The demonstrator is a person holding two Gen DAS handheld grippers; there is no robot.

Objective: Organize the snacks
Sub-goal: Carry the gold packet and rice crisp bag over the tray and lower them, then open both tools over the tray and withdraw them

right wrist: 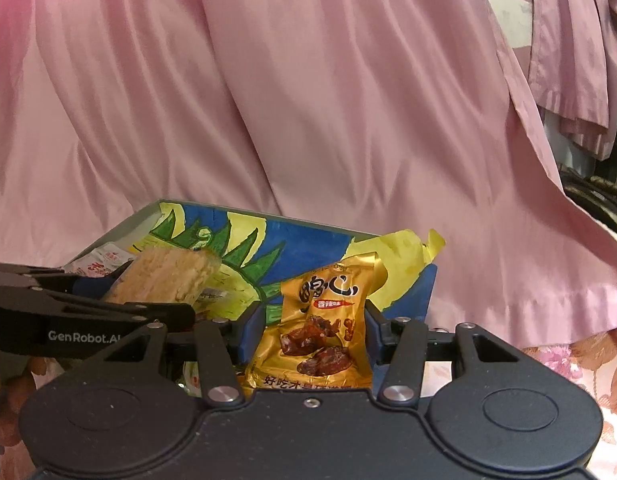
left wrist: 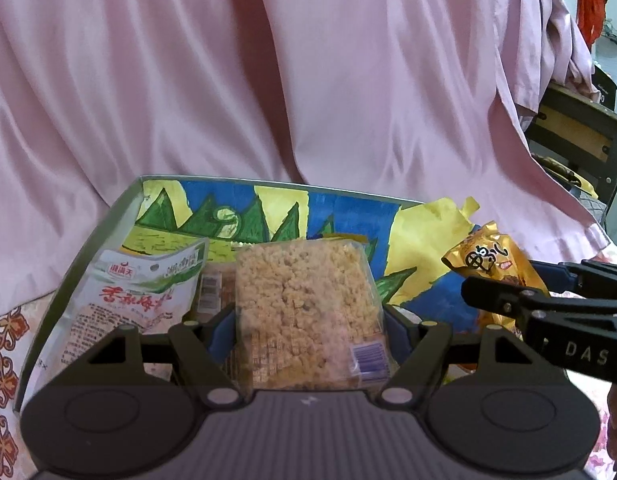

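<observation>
Left wrist view: sits just behind the left tool (left wrist: 308, 328), looking forward and somewhat downward along its fingers, very close to a shallow box lined with blue, yellow and green drawn paper (left wrist: 228, 216). Right wrist view: same low, close angle behind the right tool (right wrist: 314, 326). Both face a pink satin curtain (right wrist: 308, 100). Shared: the box, the curtain, each other's tool at the frame edge.

Left tongs (left wrist: 308, 328) clamp a clear crumbly snack pack (left wrist: 306, 304) over the painted box (left wrist: 268, 208).
</observation>
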